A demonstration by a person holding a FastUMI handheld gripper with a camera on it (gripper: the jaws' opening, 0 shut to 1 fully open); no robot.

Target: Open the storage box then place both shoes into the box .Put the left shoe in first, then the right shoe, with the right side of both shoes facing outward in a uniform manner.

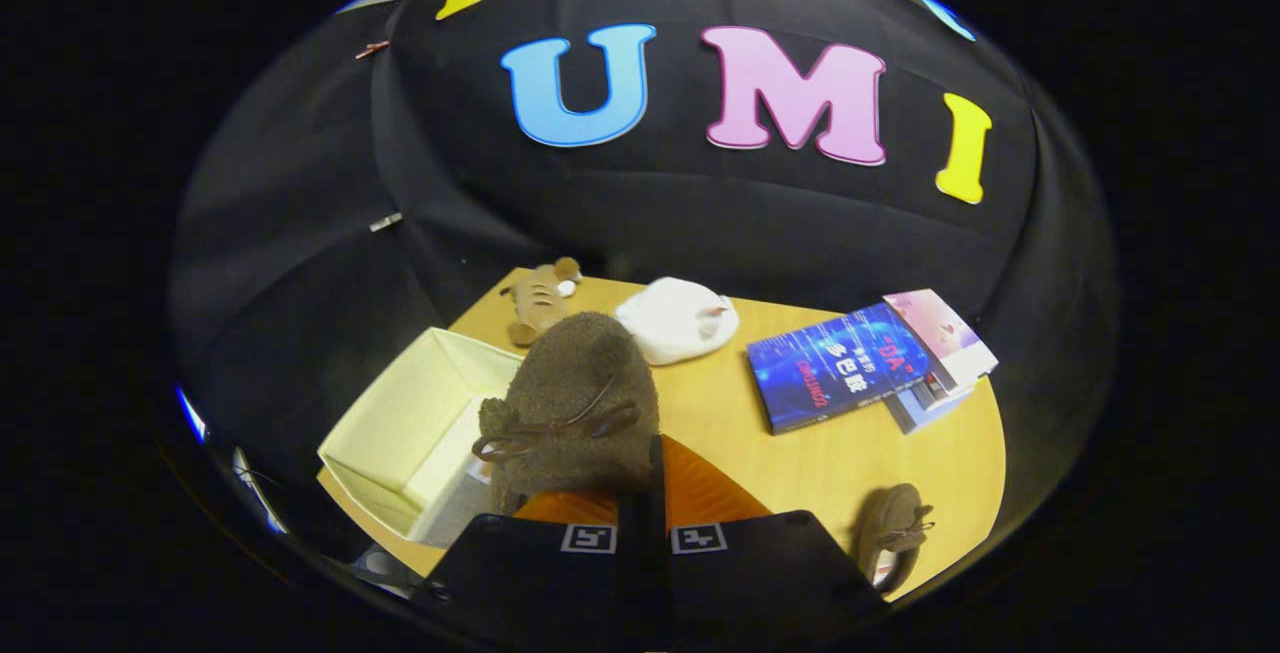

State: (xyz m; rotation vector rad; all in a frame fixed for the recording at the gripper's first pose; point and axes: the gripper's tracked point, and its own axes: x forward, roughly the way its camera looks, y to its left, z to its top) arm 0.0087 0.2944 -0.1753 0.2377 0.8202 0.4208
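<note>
My gripper [640, 493] is shut on a brown fuzzy shoe [575, 403] with a brown bow, held up above the table with its toe pointing away from me. Just left of the held shoe stands the open cream storage box [400, 433], its inside bare as far as I can see. The second brown shoe [890, 533] lies on the wooden table [800, 453] to the right of my fingers, near the front edge.
A white plush toy [678, 318] and a small brown plush animal [540, 298] lie at the table's far edge beyond the held shoe. A blue book [840, 365] on a stack of books [945, 348] sits at the far right.
</note>
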